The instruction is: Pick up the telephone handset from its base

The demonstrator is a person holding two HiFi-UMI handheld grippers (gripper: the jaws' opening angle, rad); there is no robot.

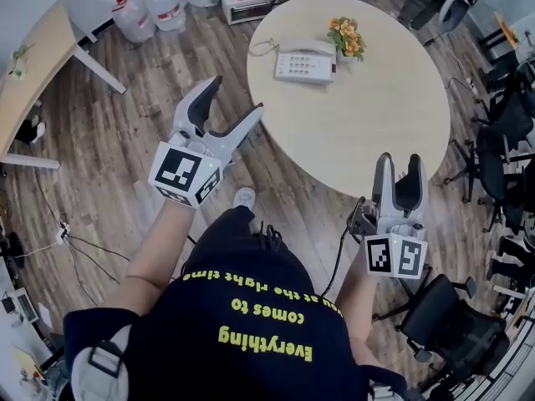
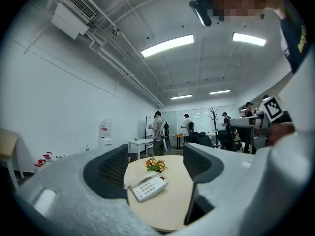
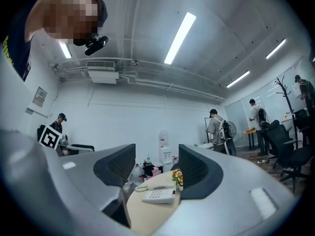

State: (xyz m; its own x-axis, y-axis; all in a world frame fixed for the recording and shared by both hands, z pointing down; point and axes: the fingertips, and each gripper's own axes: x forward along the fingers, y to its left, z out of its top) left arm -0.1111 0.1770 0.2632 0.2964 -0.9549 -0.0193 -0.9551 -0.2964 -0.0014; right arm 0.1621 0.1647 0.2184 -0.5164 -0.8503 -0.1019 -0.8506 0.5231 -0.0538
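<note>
A white telephone (image 1: 305, 63) sits on the far side of the round light-wood table (image 1: 376, 115), its handset (image 1: 306, 48) resting on the base and a coiled cord (image 1: 261, 48) trailing left. My left gripper (image 1: 237, 95) hangs over the floor short of the table's left edge, jaws wide open and empty. My right gripper (image 1: 400, 159) is at the near table edge, also open and empty. In the left gripper view the telephone (image 2: 149, 187) shows between the spread jaws, well ahead. The right gripper view frames the telephone (image 3: 158, 195) the same way.
A small pot of orange flowers (image 1: 347, 38) stands just right of the phone. Water bottles (image 1: 155, 7) crowd the floor at the back left, beside a wooden desk (image 1: 33, 65). Black office chairs (image 1: 501, 115) line the right side. Several people stand at the room's far end.
</note>
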